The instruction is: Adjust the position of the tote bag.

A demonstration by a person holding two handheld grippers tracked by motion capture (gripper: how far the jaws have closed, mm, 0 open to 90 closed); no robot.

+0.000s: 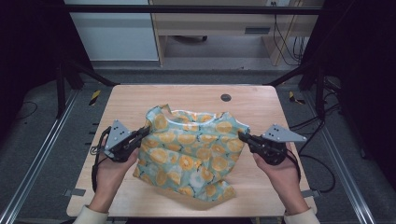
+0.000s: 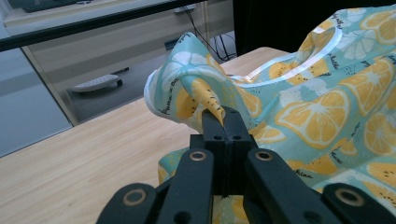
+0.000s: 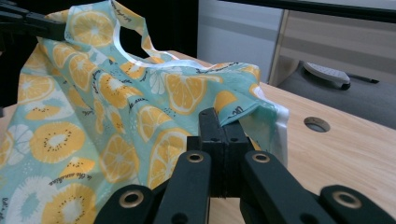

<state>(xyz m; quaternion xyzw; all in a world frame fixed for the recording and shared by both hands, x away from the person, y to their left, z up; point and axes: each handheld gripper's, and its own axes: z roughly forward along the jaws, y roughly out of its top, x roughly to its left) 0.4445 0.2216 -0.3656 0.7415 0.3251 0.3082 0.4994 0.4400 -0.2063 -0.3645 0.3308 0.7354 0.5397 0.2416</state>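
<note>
Teal citrus-print shirt [image 1: 191, 151] lies rumpled mid-worktop [image 1: 261, 100], pinched at opposite edges: left gripper [image 1: 145, 131] clenched on one side fold, right gripper [image 1: 242, 136] on the other (both nipping cloth). Likely held so to spread it flat.

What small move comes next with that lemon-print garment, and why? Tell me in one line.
Probably draw the two grippers apart and lift a little to pull the lemon-print garment taut. The left gripper and the right gripper are each shut on an opposite edge of it, yet the cloth between them sags in folds, and its lower part lies crumpled on the wooden table.
</note>
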